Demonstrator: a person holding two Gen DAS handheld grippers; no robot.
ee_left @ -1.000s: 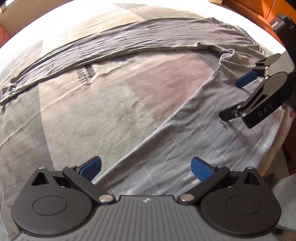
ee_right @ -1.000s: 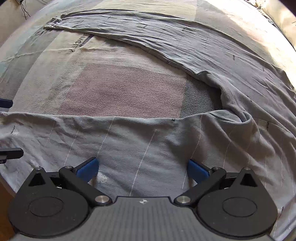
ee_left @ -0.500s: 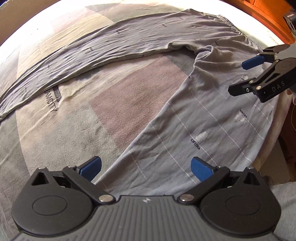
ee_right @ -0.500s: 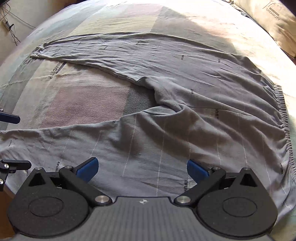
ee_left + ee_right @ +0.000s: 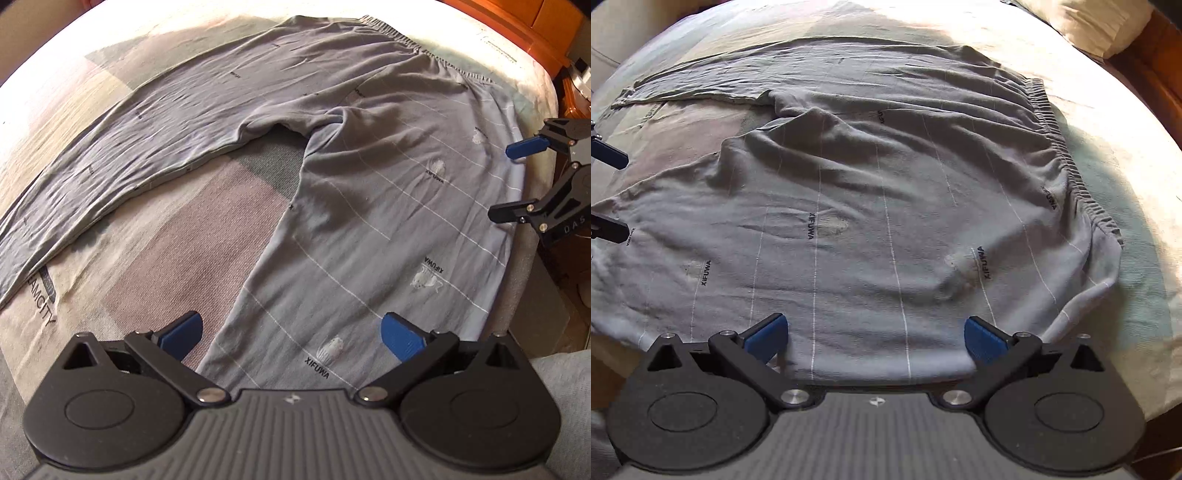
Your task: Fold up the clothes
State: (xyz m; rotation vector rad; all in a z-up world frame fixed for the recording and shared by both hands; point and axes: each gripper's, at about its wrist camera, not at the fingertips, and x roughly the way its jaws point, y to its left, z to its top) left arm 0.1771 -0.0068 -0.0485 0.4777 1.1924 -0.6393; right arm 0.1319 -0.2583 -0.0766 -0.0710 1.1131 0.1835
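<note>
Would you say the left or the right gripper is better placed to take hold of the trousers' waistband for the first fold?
Probably the right gripper. Open, it hovers over the seat of the trousers, with the waistband just to its right. The left gripper is down the near leg.

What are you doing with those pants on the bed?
A person is getting ready to fold a pair of grey pants spread flat on the bed, its two legs fanned apart. They hold tongs in each hand. The left tongs and the right tongs are both open over the nearer leg, gripping nothing. No fold has been made.
</note>
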